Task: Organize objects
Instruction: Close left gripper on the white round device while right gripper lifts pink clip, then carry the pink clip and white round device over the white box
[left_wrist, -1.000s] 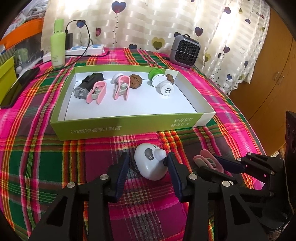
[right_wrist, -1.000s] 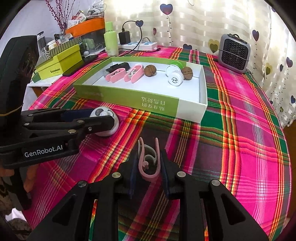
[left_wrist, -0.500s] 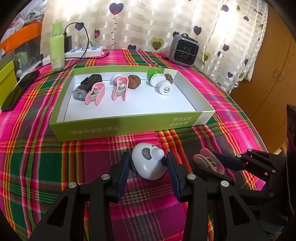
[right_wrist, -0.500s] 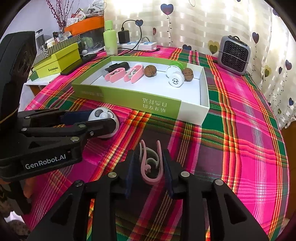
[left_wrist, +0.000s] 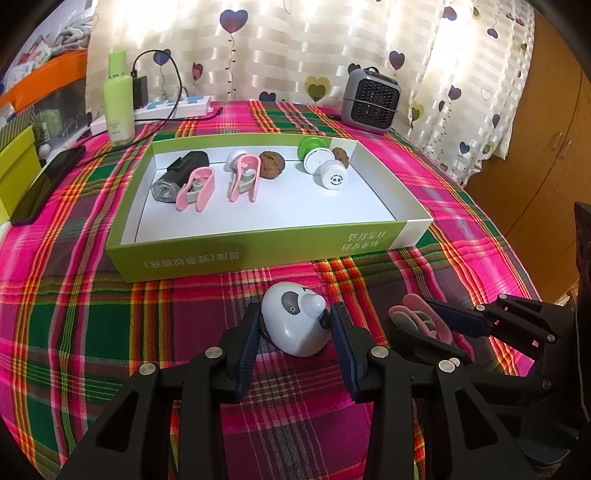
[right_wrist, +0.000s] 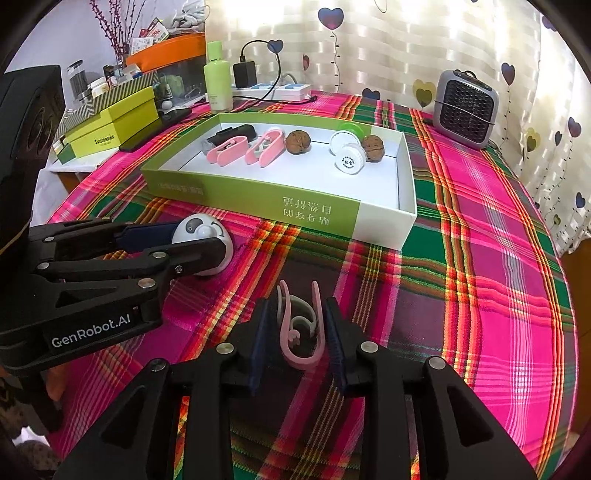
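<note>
Your left gripper (left_wrist: 295, 325) just closing on white panda toy (left_wrist: 295, 321) – pads at its sides, toy on tablecloth (left_wrist: 92, 332) before green box (left_wrist: 258, 254). Your right gripper (right_wrist: 297, 332) closing, straddles pink clip (right_wrist: 301, 328); whether pads touch, can't tell.

Text on green box (left_wrist: 258, 254) too small to read; white cap (left_wrist: 334, 180) label too.

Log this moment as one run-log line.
left hand-held gripper: closing around panda gadget | right hand-held gripper: straddling pink clip, on cloth | green box: partly filled
</note>
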